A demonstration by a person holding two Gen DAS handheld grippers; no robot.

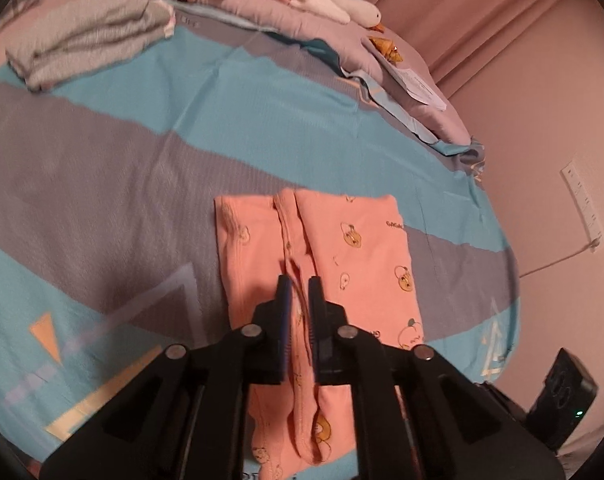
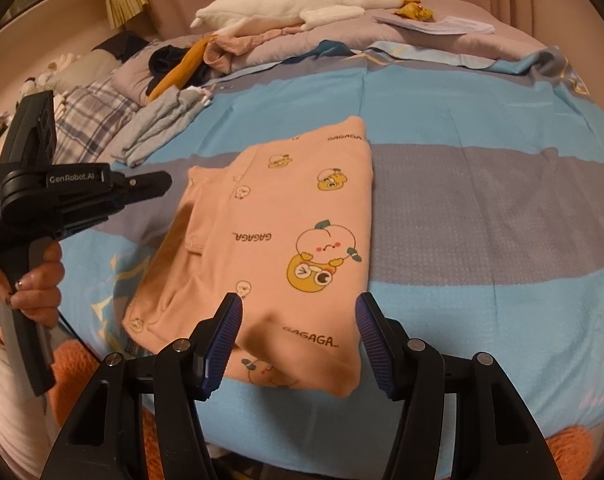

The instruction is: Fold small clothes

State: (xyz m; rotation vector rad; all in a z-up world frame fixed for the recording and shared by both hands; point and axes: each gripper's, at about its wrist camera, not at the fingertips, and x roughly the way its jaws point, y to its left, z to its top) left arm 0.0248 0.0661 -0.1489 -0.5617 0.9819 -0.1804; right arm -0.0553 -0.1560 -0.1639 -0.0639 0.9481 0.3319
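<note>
A pink cartoon-print garment (image 2: pixel 286 240) lies partly folded on the striped bedsheet (image 2: pixel 482 200); it also shows in the left wrist view (image 1: pixel 354 264). My left gripper (image 1: pixel 299 284) hovers above the garment's middle seam with its jaws nearly together and nothing clearly pinched; it also shows in the right wrist view (image 2: pixel 158 186), held off the garment's left edge. My right gripper (image 2: pixel 298 308) is open, its blue pads (image 2: pixel 226 328) on either side of the garment's near edge, empty.
A folded grey garment (image 1: pixel 90 40) lies at the far left of the bed. A white plush goose (image 2: pixel 298 4), loose clothes (image 2: pixel 182 60), papers (image 2: pixel 438 24) and a quilt lie at the far end. A wall (image 1: pixel 562 160) runs along the bed's right side.
</note>
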